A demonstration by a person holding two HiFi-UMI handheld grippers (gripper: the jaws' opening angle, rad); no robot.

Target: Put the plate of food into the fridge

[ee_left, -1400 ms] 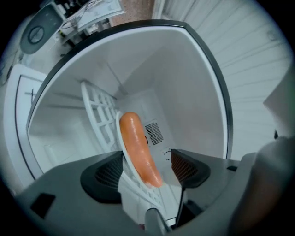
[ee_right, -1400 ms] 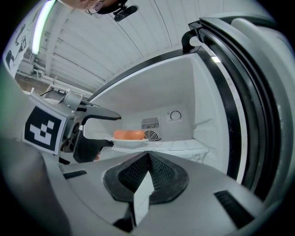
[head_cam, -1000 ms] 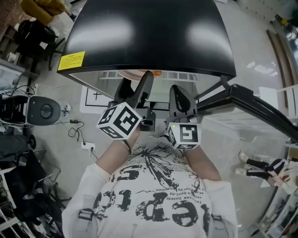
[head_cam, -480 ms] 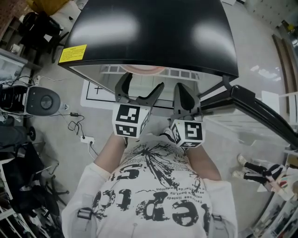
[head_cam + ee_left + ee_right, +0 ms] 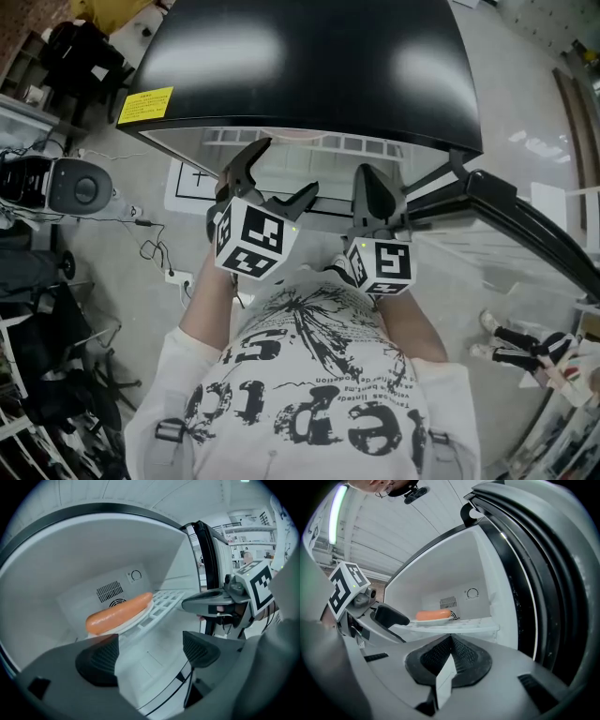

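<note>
An orange sausage (image 5: 119, 612) lies on a white plate (image 5: 138, 617), which rests on the white wire shelf (image 5: 165, 603) inside the open fridge. My left gripper (image 5: 150, 653) is open wide in front of the shelf, apart from the plate, with nothing between its pads. In the head view the left gripper (image 5: 278, 175) sits at the fridge mouth under the black fridge top (image 5: 309, 66). My right gripper (image 5: 449, 656) is shut with nothing in it, beside the left one (image 5: 375, 187). The sausage (image 5: 433, 615) also shows in the right gripper view.
The fridge door (image 5: 525, 225) stands open to the right. Its dark gasket edge (image 5: 520, 597) runs close along my right gripper. A grey round appliance (image 5: 80, 187), cables and a power strip (image 5: 173, 277) lie on the floor at the left.
The left gripper has let go of the plate, spread its jaws wide, and drawn back and slightly left from the shelf. The right gripper has barely moved.
</note>
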